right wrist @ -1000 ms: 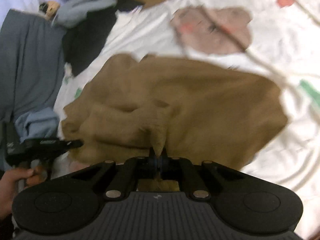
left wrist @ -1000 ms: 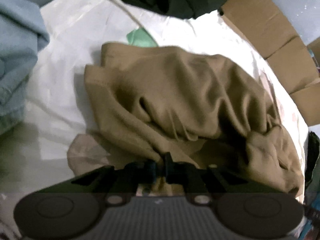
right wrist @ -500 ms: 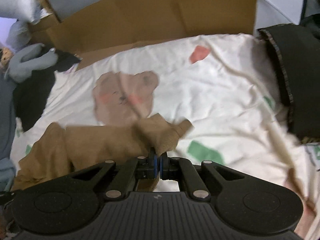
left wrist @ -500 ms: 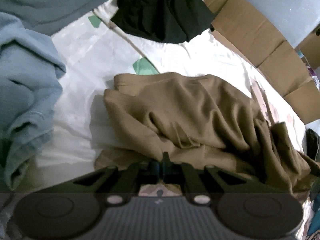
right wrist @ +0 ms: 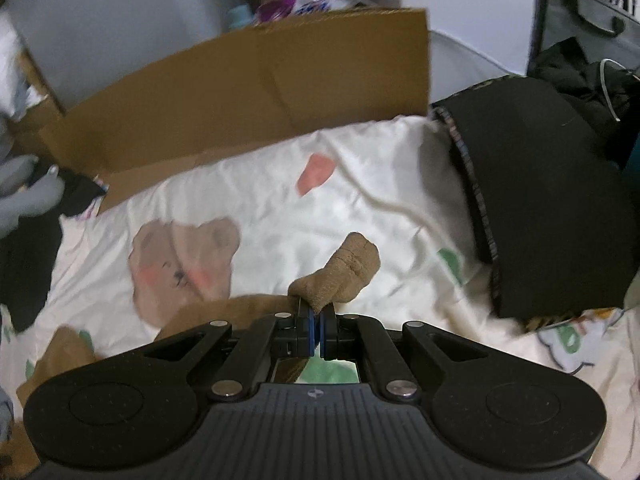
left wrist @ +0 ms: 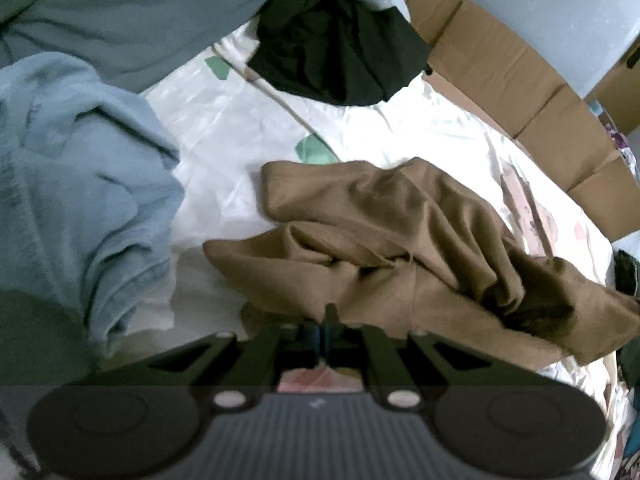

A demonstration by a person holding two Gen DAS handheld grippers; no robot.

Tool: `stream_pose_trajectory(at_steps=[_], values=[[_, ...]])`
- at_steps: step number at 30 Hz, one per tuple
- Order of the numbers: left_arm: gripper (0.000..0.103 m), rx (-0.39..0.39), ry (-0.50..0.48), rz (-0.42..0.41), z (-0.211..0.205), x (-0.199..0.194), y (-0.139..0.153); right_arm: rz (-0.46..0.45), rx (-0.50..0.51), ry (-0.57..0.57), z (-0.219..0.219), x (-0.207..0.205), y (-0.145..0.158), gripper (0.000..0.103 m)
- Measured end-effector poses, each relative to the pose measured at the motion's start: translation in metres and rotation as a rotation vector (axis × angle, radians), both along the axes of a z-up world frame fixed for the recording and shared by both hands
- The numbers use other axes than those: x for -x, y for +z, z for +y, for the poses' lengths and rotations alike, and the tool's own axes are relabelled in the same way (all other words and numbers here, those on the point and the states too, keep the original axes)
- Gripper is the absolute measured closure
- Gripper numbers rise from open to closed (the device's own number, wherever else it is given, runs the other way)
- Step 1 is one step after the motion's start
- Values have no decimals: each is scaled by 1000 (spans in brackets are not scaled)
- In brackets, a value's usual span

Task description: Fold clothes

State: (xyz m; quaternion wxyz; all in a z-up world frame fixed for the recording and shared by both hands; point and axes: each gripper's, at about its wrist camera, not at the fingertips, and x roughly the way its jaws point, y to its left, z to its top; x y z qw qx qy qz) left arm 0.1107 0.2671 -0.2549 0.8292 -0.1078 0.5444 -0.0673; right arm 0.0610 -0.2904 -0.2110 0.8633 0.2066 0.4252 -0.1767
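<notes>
A tan brown garment (left wrist: pixel 400 236) lies crumpled on a white printed bedsheet (left wrist: pixel 224 160). My left gripper (left wrist: pixel 324 320) is shut on its near edge, and the cloth stretches away to the right in heavy folds. In the right wrist view my right gripper (right wrist: pixel 316 312) is shut on another part of the brown garment (right wrist: pixel 344 272); a bunched end sticks up past the pads and the rest trails down to the lower left.
A light blue garment (left wrist: pixel 80 184) is heaped at the left and a black one (left wrist: pixel 340 48) at the back. Cardboard (right wrist: pixel 248 96) lines the far side of the bed. A folded black garment (right wrist: pixel 552 208) lies at the right on the sheet (right wrist: pixel 360 208).
Both grippers have lifted and drawn apart with the brown garment. The right one swung away from the pile toward the cardboard side, so only a bunched end now shows ahead of it.
</notes>
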Motion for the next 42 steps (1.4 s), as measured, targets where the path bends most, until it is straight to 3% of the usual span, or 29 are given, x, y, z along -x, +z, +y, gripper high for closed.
stream_pose_trajectory(at_steps=[7,23,27,35,40,42], values=[[101,-28,-59,70,2,34,-1,-32,11,-5,-22,-9,27,103],[101,-18,-221,270,-8,105,-6,-122,73,169,5,-73,87,102],[93,-63,-286,223,-15,95,9,-127,61,244,22,-86,93,102],[88,-65,-277,104,-31,47,53,-152,-26,319,50,-103,98,102],[60,-59,-330,5,-65,15,72,-179,-71,352,62,-119,102,102],[55,-42,-355,-37,-84,1,81,-191,-94,376,70,-127,105,102]])
